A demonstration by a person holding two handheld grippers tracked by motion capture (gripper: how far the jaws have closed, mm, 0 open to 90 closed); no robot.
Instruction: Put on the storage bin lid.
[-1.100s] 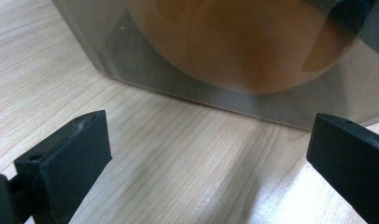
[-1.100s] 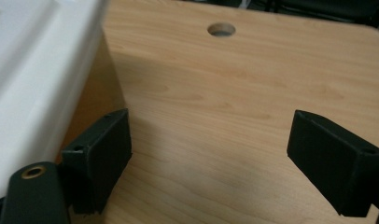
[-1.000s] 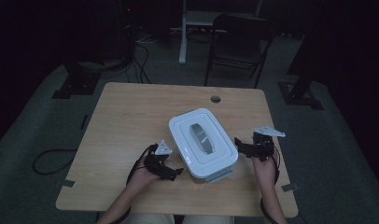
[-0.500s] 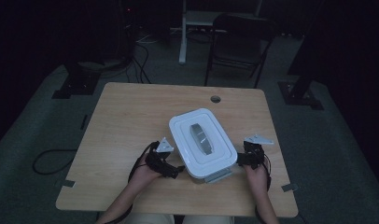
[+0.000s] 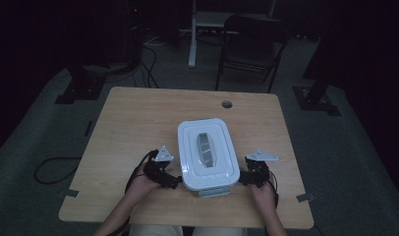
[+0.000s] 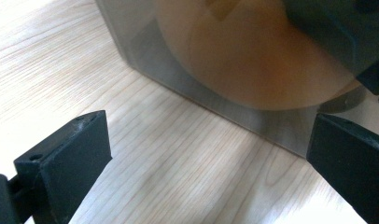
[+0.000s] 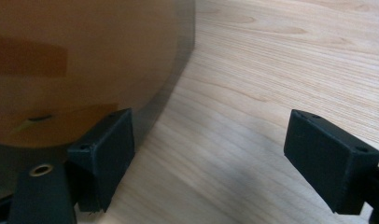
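Observation:
A rectangular container (image 5: pixel 207 152) with a white lid and a grey handle (image 5: pixel 205 147) stands on the near middle of the wooden table (image 5: pixel 138 118). My left gripper (image 5: pixel 176 181) is at its near left corner, open. In the left gripper view the gripper (image 6: pixel 208 144) faces the container's clear wall (image 6: pixel 234 60), with something tan blurred behind it. My right gripper (image 5: pixel 243 177) sits at the container's near right side, also open. In the right gripper view the gripper (image 7: pixel 211 135) has its left jaw close against the container wall (image 7: pixel 75 60); nothing lies between the jaws.
A round cable hole (image 5: pixel 227 104) sits near the table's far edge. A folding chair (image 5: pixel 251 44) and a stand (image 5: pixel 192 34) are behind the table. Cables (image 5: pixel 55 167) trail on the floor at the left.
My right gripper has moved left and nearer, up to the container's right side. The left gripper has crept slightly closer to the container. The container stays put.

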